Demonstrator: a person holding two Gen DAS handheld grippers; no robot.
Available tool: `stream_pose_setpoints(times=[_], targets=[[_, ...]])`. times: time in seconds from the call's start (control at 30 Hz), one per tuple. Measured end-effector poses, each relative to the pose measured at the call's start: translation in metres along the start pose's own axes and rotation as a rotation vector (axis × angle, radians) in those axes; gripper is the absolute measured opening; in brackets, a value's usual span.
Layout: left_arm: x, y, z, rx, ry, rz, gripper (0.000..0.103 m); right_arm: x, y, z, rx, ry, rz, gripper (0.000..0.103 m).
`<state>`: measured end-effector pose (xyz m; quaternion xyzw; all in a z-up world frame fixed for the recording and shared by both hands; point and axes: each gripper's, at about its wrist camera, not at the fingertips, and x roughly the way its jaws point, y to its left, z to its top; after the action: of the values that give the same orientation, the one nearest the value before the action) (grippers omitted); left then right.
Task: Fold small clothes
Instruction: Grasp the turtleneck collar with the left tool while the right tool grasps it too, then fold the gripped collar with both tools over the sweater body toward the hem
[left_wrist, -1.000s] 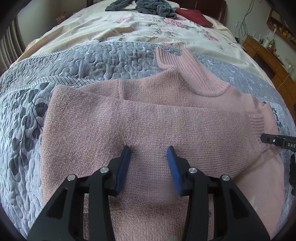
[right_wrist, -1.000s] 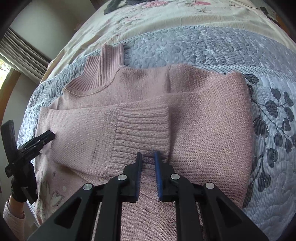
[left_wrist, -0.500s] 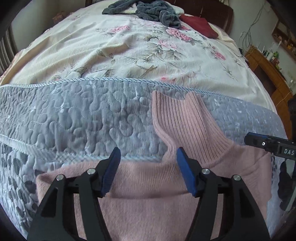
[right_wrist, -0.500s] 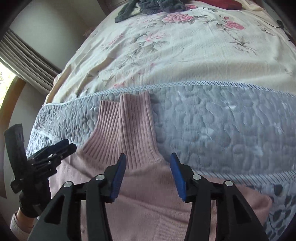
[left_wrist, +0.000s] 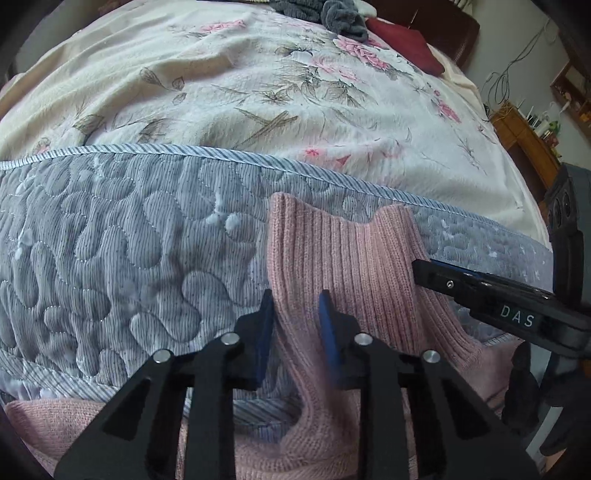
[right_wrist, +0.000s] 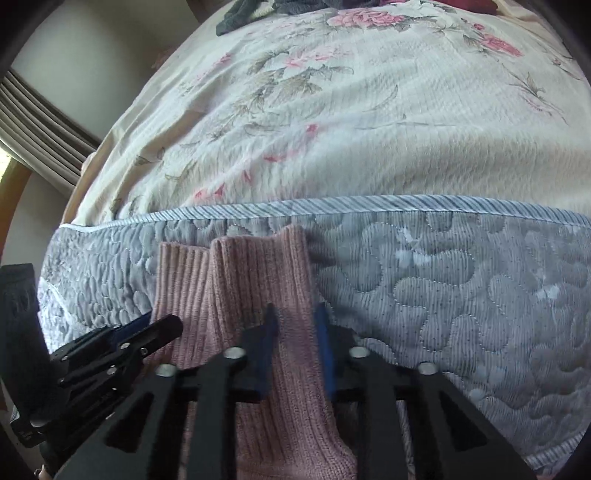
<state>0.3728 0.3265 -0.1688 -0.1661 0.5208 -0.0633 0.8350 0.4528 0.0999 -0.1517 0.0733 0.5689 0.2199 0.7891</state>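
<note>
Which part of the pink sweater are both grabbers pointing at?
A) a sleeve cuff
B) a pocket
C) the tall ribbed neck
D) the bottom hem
C. In both wrist views the left gripper and the right gripper have their jaws on either side of the ribbed collar of the pink sweater, which lies on the grey quilt.

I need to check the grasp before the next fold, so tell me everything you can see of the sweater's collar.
The collar is a tall pink ribbed-knit turtleneck, soft-looking, lying flat on the grey quilt, its top edge dipped in the middle. The left gripper straddles one side, the right gripper the other, both partly closed around it.
</note>
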Motion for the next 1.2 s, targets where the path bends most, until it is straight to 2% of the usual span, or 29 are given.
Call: stream_pose_setpoints(times=[0.03, 0.2, 0.3, 0.43, 0.53, 0.77, 0.93, 1.03, 1.1, 1.2], targets=[[-0.001, 0.001, 0.001, -0.011, -0.006, -0.015, 0.008, -0.004, 0.000, 0.000, 0.002, -0.013, 0.010, 0.012], [-0.027, 0.009, 0.000, -0.051, -0.073, -0.142, 0.007, -0.039, 0.005, -0.007, -0.056, -0.090, 0.075, 0.009], [-0.051, 0.006, -0.007, 0.000, -0.121, -0.184, 0.007, -0.070, 0.010, -0.016, -0.099, -0.136, 0.140, 0.008], [-0.087, 0.002, -0.025, 0.041, -0.178, -0.281, 0.007, -0.109, 0.017, -0.039, -0.155, -0.163, 0.208, 0.008], [-0.108, -0.005, -0.046, 0.095, -0.199, -0.308, 0.007, -0.131, 0.025, -0.064, -0.218, -0.159, 0.212, 0.008], [-0.136, -0.007, -0.110, 0.191, -0.172, -0.334, 0.007, -0.154, 0.021, -0.130, -0.280, -0.113, 0.219, 0.008], [-0.128, 0.004, -0.154, 0.230, -0.070, -0.318, 0.008, -0.148, 0.011, -0.177, -0.311, -0.045, 0.177, 0.008], [-0.126, 0.021, -0.177, 0.191, -0.028, -0.326, 0.009, -0.149, 0.004, -0.201, -0.297, -0.009, 0.189, 0.012], [-0.130, 0.035, -0.188, 0.116, -0.023, -0.372, 0.011, -0.153, 0.000, -0.211, -0.273, 0.001, 0.216, 0.014], [-0.135, 0.041, -0.193, 0.032, -0.031, -0.422, 0.021, -0.154, -0.003, -0.215, -0.201, 0.006, 0.272, 0.022]])
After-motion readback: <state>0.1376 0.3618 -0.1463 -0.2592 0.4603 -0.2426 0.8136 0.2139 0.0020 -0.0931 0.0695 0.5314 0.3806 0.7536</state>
